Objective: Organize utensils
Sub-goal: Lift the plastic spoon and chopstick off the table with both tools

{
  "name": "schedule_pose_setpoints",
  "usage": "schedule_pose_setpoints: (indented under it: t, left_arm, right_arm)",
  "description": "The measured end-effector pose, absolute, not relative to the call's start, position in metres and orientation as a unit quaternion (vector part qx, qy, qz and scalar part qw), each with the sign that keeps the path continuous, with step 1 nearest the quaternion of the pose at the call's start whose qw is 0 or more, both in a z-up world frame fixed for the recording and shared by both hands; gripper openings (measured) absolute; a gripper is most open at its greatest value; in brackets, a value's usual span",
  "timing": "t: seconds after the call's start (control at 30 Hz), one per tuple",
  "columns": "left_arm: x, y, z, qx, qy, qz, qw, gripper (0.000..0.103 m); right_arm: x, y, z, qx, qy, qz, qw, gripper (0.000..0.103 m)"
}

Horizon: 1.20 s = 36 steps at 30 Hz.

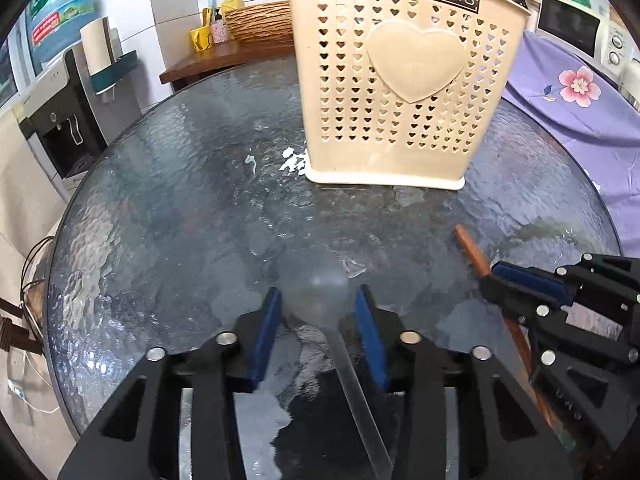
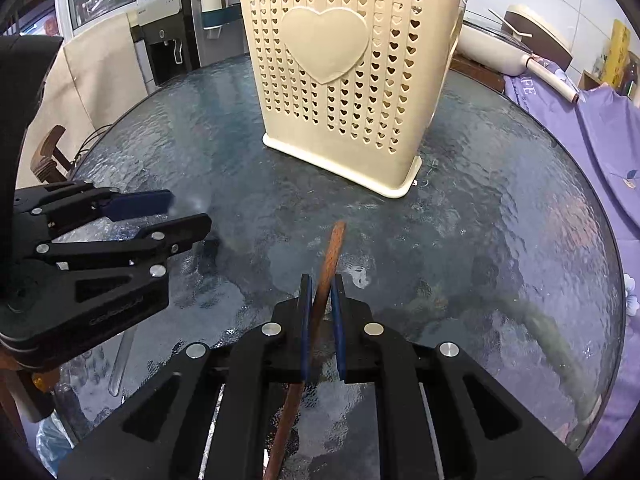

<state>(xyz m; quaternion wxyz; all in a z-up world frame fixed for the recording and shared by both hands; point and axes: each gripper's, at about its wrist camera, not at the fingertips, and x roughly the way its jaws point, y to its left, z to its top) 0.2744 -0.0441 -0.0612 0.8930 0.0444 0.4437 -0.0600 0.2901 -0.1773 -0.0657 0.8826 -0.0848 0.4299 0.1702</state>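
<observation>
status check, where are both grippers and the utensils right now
Left gripper open around clear spoon. Right gripper shut on wooden stick. Holder upright on table, path clear.

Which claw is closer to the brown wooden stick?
Right. The right gripper is shut on the brown wooden stick, pinching it between its blue pads. The left gripper sits off to the side, open around a clear plastic spoon.

A round textured glass table [image 1: 168, 216] fills the foreground. Behind it stand a water dispenser [image 1: 60, 120] with a blue bottle [image 1: 60, 16], a microwave [image 1: 576, 28], a yellow soap bottle [image 1: 233, 0] and a purple floral cloth [image 1: 568, 92]
</observation>
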Motion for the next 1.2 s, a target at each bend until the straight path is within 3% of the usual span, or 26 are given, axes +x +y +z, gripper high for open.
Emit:
schedule_pose_setpoints:
  t: [0.47,0.9,0.93,0.97,1.2]
  left_arm:
    - [0.273,-0.043,-0.059,0.019,0.435,-0.081,0.897,0.033]
    - [0.231,-0.019,0.007,-0.029,0.333,-0.128,0.934,0.033]
    - [0.227,-0.019,0.012,-0.027,0.325,-0.129,0.937,0.011]
    - [0.223,-0.018,0.020,-0.023,0.315,-0.134,0.939,0.004]
    - [0.227,-0.014,0.020,-0.025,0.319,-0.137,0.938,0.004]
  right_arm:
    - [0.296,-0.182,-0.063,-0.071,0.433,0.186,0.879,0.010]
    - [0.267,-0.208,0.018,0.013,0.312,0.230,0.922,0.008]
    - [0.264,-0.211,0.025,0.024,0.303,0.237,0.923,0.008]
    - [0.262,-0.212,0.031,0.030,0.298,0.242,0.923,0.008]
    - [0.250,-0.211,0.054,0.024,0.279,0.240,0.930,0.008]
